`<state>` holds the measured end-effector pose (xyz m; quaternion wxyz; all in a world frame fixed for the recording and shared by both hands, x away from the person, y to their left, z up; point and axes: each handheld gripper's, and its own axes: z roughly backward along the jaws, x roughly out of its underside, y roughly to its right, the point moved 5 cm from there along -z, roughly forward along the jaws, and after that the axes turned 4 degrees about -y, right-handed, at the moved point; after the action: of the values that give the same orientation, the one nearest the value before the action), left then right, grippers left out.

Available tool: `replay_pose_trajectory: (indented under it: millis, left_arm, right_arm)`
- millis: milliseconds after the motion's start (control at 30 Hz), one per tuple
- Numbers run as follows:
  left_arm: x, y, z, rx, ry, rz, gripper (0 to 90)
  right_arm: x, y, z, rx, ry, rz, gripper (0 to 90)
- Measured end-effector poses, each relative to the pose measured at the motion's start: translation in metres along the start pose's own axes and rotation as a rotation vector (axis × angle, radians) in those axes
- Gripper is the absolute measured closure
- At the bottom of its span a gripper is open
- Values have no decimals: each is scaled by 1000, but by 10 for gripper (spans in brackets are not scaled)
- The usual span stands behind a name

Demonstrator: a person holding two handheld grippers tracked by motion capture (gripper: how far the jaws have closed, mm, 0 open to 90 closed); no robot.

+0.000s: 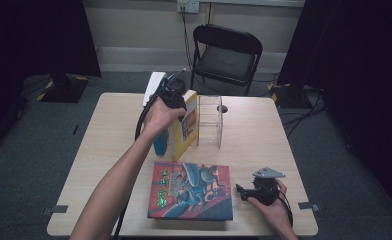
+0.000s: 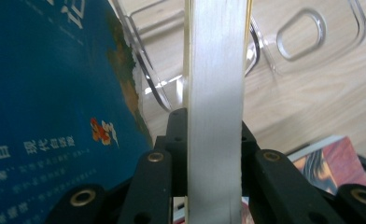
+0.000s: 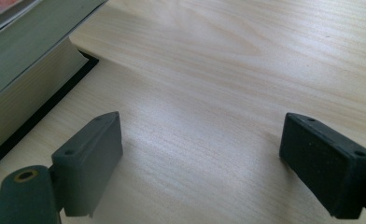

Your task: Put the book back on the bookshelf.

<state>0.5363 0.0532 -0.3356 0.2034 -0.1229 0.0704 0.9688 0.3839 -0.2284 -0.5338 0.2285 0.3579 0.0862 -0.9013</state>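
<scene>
While the left hand (image 1: 160, 116) reaches out over the middle of the wooden table (image 1: 109, 135), its left gripper (image 1: 176, 100) clamps the top of a yellow book (image 1: 188, 125) that stands upright on its lower edge. In the left gripper view the black jaws press on both covers of that book (image 2: 216, 107), with the pale page edge running straight up between them. No earlier picture is on hand, so I speak only of the grip as it stands: narrow, and tight on the book. Just to the left of the yellow book stands a blue book (image 1: 160, 145), close against it; its cover with white lettering fills the left of the left gripper view (image 2: 50, 93). Behind the two a white book (image 1: 154, 86) leans or stands, though I cannot tell which. Just to the right of the yellow book stands a clear plastic book holder (image 1: 210, 120), its dividers upright and its base flat on the table.

Nearer the person a large book with a red and blue cover (image 1: 191, 191) lies flat, face up, near the front edge. To its right the right hand (image 1: 270, 202) rests on the table with the right gripper (image 1: 240, 192) pointing toward that flat book. Its jaws stand wide apart with bare table between them (image 3: 200, 154), and the thick page edge of the flat book (image 3: 27, 93) lies just off to one side. A black folding chair (image 1: 227, 56) stands beyond the table.
</scene>
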Motion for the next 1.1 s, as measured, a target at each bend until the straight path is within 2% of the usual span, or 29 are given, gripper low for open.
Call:
replay_pose_trajectory:
  millis: [100, 167, 400, 533, 633, 700, 800, 900, 967, 1067, 1100]
  left_arm:
    - [-4, -2, -1, 5, 26, 16, 757]
    - [-9, -2, -2, 4, 67, 29, 757]
    - [-22, -7, -7, -5, 85, 56, 757]
    - [-27, -8, -9, 3, 118, 78, 756]
    - [-29, -5, -10, -13, 134, 59, 757]
    - [-29, -5, -11, -12, 157, 69, 757]
    - [-30, -8, -11, -5, 156, 83, 756]
    - [-29, -10, -12, 2, 170, 61, 753]
    - [-28, -9, -11, 40, 198, 49, 734]
    - [-24, -6, -11, 47, 225, 13, 709]
    - [-22, -3, -11, 64, 245, 6, 688]
  right_arm:
    - [0, 0, 0, 0, 0, 0, 129]
    - [0, 0, 0, 0, 0, 0, 129]
    - [0, 0, 0, -2, 0, 1, 129]
    - [0, 0, 0, -3, 0, 2, 129]
    - [0, 0, 0, -3, 0, 2, 129]
    - [0, 0, 0, -3, 0, 2, 129]
    - [0, 0, 0, -3, 0, 2, 129]
    - [0, 0, 0, -3, -1, 4, 129]
    - [0, 0, 0, -5, -1, 4, 129]
    - [0, 0, 0, -5, -1, 5, 129]
    - [0, 0, 0, -4, 0, 4, 129]
